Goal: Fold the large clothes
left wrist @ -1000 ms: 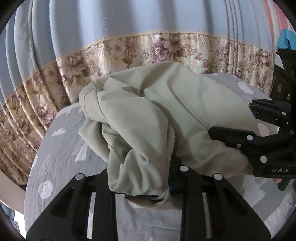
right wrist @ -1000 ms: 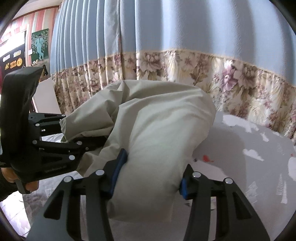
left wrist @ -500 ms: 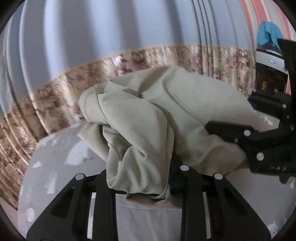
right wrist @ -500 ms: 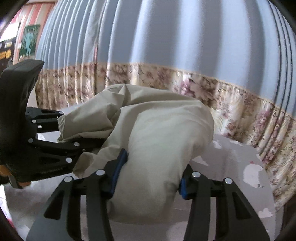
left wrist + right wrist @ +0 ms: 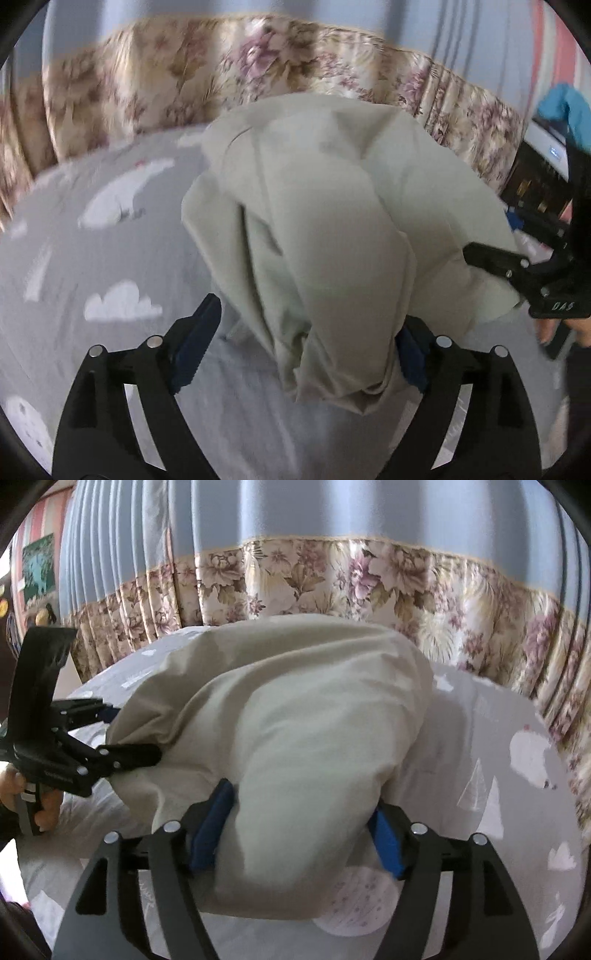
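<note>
A pale beige garment [image 5: 332, 221] lies bunched in a heap on the grey bed sheet [image 5: 92, 258]. My left gripper [image 5: 303, 349] has its jaws opening wide. A fold of the garment hangs between them against the right pad, and the left pad [image 5: 195, 343] stands free of it. My right gripper [image 5: 299, 836] is also opening, with the other end of the garment [image 5: 295, 720] bulging loosely between its blue pads. Each gripper shows in the other's view: the right gripper [image 5: 491, 236] at the heap's right side, the left gripper [image 5: 133, 734] at its left.
A blue curtain with a floral band [image 5: 332, 572] hangs close behind the bed. The printed grey sheet [image 5: 498, 738] spreads to the right. A dark cabinet [image 5: 535, 177] with blue cloth [image 5: 565, 107] on top stands at the far right. A person's hand [image 5: 44, 812] holds the left gripper.
Both grippers' jaws have spread apart and no longer pinch the garment. The bundle has come down toward the sheet, and both views have swung sideways and lower.
</note>
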The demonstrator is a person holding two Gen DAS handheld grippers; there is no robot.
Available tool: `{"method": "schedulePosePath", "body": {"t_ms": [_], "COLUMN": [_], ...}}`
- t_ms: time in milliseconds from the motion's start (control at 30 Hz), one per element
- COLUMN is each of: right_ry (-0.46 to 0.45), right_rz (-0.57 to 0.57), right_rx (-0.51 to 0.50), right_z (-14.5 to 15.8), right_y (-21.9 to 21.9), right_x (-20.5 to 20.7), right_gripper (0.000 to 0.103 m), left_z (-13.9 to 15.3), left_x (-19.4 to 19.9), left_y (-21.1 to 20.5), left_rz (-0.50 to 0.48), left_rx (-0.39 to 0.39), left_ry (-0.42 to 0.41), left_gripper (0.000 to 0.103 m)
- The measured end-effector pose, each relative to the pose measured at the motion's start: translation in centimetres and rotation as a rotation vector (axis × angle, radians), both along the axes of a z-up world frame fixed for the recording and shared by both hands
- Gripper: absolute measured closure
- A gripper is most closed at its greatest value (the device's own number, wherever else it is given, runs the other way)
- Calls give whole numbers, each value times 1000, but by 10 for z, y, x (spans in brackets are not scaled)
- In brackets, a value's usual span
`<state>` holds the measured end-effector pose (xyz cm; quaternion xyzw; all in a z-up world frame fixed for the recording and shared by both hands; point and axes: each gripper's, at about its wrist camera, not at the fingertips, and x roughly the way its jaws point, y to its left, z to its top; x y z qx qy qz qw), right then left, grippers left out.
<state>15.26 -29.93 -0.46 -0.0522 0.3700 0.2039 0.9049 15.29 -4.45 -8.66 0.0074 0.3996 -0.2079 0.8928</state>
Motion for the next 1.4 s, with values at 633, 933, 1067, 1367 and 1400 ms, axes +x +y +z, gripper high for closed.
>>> {"method": "schedulePosePath", "body": {"t_ms": [633,933,1067,1367,1400], "right_ry": [12,12,-17,-148,-169], "right_rz": [-10,-94,-134,-233,-269], "right_rx": [-65,0,33,117,132], "right_z": [1,2,6,21,21], "right_y": [-3,-6,-3,0,0], "right_x": [-5,-12,-19,-54,-61], "right_gripper": [13,13,9,2,2], "left_z": [-3,9,21,44,43], "left_x": [3,-3,-17,-49,-54], "left_y": [38,70,62,43,41], "left_rz": [-4,169,194,267,279], "left_rx": [-24,80,76,88,77], "left_ry": [75,-40,-97,-222,-236], "left_gripper": [4,7,3,3,3]}}
